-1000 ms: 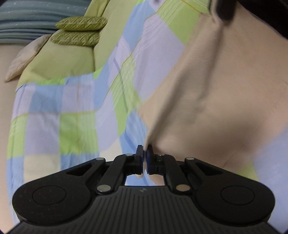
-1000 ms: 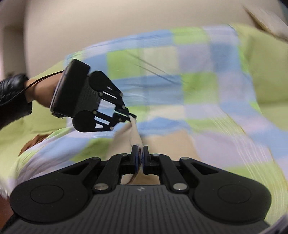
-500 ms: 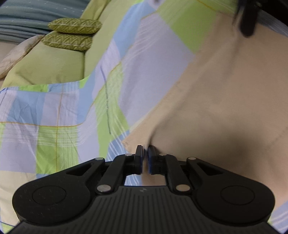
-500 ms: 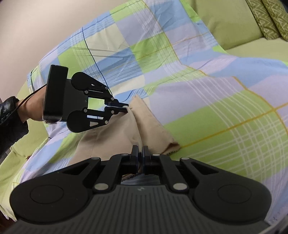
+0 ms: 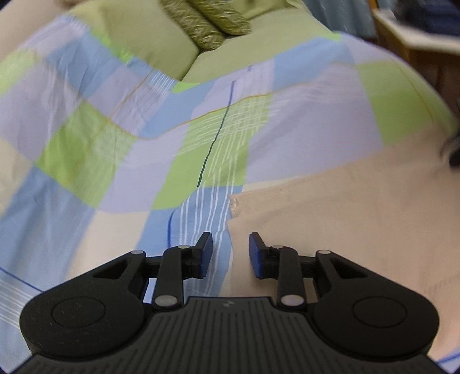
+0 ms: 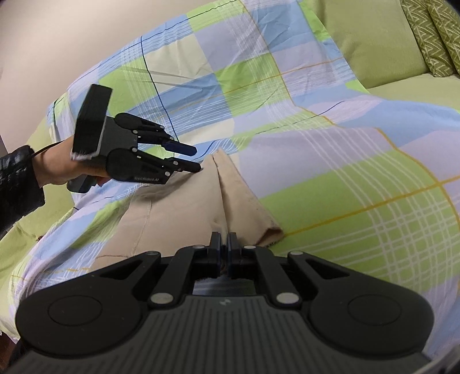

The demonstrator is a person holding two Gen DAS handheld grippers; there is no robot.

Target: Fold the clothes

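Note:
A beige garment (image 5: 345, 218) lies on a checked bedsheet (image 5: 115, 149) in blue, green and lilac. In the left wrist view my left gripper (image 5: 230, 253) is open, its jaws apart just over the garment's left edge, holding nothing. In the right wrist view the garment (image 6: 178, 207) lies with a folded-over strip on its right side. My right gripper (image 6: 224, 247) is shut on the garment's near edge. My left gripper (image 6: 195, 158) shows there too, open, hovering at the garment's far corner.
Two patterned green cushions (image 5: 207, 26) and a plain green pillow (image 5: 149, 37) lie at the far end of the bed. The pillow (image 6: 371, 40) and cushions (image 6: 434, 34) also show in the right wrist view. A wooden piece of furniture (image 5: 408, 43) stands at the far right.
My left gripper has opened and let go of the garment's corner, which now lies flat on the sheet. My right gripper stays shut on the near edge.

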